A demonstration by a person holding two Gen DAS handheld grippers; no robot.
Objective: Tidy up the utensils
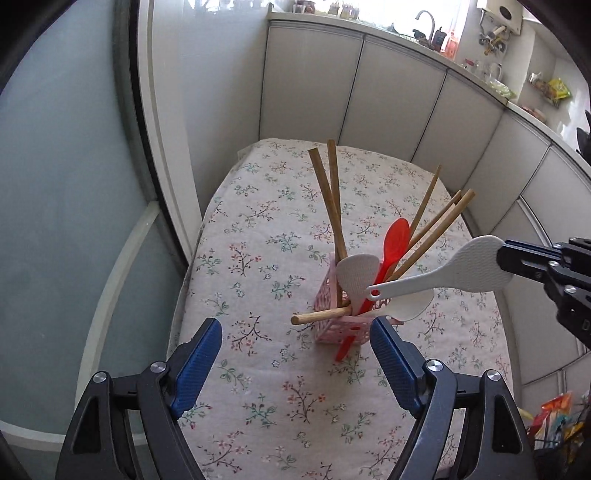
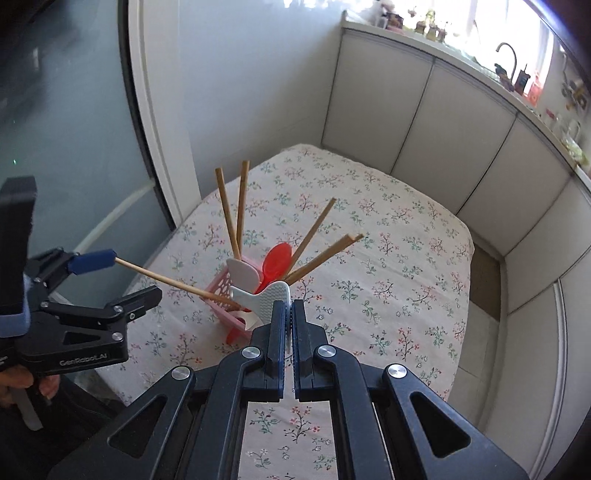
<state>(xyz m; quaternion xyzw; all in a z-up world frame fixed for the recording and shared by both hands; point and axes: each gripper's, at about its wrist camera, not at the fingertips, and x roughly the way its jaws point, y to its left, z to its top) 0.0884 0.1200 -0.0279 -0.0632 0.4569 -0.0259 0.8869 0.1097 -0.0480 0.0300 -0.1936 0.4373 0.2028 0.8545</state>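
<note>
A pink perforated utensil basket (image 1: 341, 325) (image 2: 221, 295) stands on the floral tablecloth. It holds several wooden chopsticks (image 1: 334, 206) (image 2: 236, 210), a red spoon (image 1: 393, 245) (image 2: 275, 264) and white rice paddles (image 1: 356, 277). My right gripper (image 2: 288, 306) (image 1: 508, 258) is shut on the head of a white rice paddle (image 1: 443, 275) (image 2: 271, 295), held just above the basket with its handle pointing at it. My left gripper (image 1: 295, 332) (image 2: 122, 273) is open; one chopstick (image 1: 319, 315) (image 2: 177, 282) leans out of the basket towards it, its tip beside the blue pad.
The cloth-covered table (image 1: 266, 398) (image 2: 406, 295) stands against white cabinet panels (image 1: 399, 99). A glass door (image 1: 66, 221) is on the left. A counter with a tap and jars (image 1: 428, 26) runs behind. Coloured packets (image 1: 554, 417) lie at the lower right.
</note>
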